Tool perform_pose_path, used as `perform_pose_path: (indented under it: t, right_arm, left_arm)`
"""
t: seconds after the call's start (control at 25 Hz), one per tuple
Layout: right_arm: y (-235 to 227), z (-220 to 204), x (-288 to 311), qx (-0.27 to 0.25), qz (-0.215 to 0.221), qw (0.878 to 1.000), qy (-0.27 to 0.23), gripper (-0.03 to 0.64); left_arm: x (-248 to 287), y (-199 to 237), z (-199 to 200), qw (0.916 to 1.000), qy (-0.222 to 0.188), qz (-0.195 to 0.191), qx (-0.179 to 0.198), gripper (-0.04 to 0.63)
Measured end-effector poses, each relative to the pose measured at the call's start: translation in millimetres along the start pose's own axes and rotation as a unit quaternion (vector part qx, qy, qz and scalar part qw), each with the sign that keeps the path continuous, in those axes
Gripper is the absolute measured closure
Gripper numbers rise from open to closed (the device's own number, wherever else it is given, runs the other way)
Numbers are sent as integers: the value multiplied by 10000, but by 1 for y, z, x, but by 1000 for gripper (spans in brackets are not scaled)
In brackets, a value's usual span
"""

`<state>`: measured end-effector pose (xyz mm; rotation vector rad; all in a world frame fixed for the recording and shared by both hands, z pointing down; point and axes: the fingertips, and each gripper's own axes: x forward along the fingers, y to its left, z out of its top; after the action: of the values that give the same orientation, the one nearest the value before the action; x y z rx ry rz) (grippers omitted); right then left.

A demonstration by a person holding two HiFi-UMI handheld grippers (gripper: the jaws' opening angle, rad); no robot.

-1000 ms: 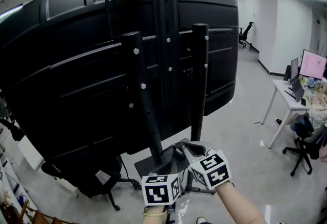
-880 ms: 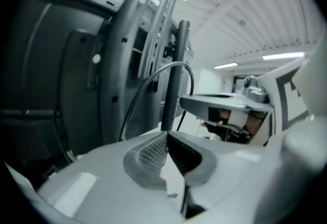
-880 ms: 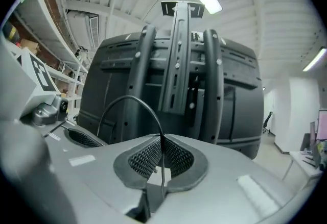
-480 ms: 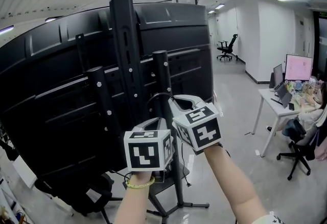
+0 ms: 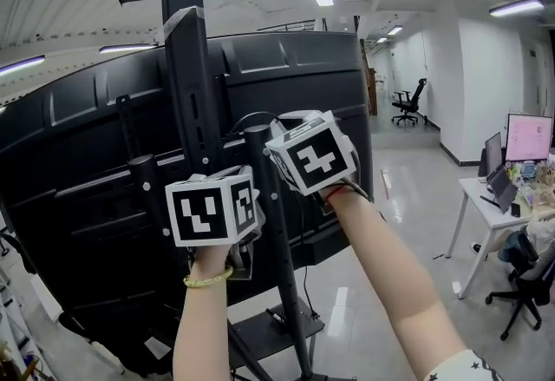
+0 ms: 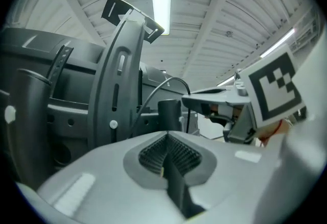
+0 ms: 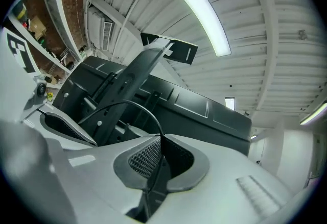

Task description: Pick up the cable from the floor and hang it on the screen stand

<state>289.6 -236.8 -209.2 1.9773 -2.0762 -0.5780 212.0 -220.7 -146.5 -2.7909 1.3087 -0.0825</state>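
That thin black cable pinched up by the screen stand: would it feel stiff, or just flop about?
Probably floppy with a little spring: from the right gripper's shut jaws the cable leaves in a smooth arch, not a straight line. Likely light, as a fingertip pinch carries it. It could slide on the stand's smooth post.

Your left gripper (image 6: 166,135) and right gripper (image 7: 161,139) share one build: smooth pale-grey shells, with dark fingers (image 7: 144,159) lined in fine ribbed mesh and set into a darker grey recess. Each carries a white cube printed with black square markers: the left cube (image 5: 212,212) and the right cube (image 5: 310,154). You wear a thin yellow bracelet (image 5: 206,281) at the left wrist. Your forearms are uncovered, and a white sleeve (image 5: 460,368) with small dark print shows high on the right arm.
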Motion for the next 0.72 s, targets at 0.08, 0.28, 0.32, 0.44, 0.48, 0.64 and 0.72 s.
perform_pose_path:
  t: [0.08,0.28,0.32,0.44,0.48,0.64,0.72]
  right_arm:
    - [-6,1,19,-40,132,9999,93,603]
    - [-8,-20,44,-382,360,9961,706,601]
    - [-7,-27,45,-430,386,9950,818,601]
    - [-9,-32,42,-718,247,9948,673,601]
    - [-8,-33,40,-769,238,9948,619,601]
    - [4,-49,32,-565,368,9969,408,585]
    - [7,-59,30,-424,333,9983,225,504]
  left_arm:
    - [7,8,4,9999,26,137,-38,588]
    - [19,24,-6,9989,203,402,-112,588]
    - [21,26,-10,9987,237,440,-111,588]
    - [24,26,-23,9983,292,476,-152,588]
    - [26,25,-27,9982,302,495,-147,588]
    - [30,22,-40,9965,352,746,117,588]
    - [30,21,-48,9959,374,806,168,588]
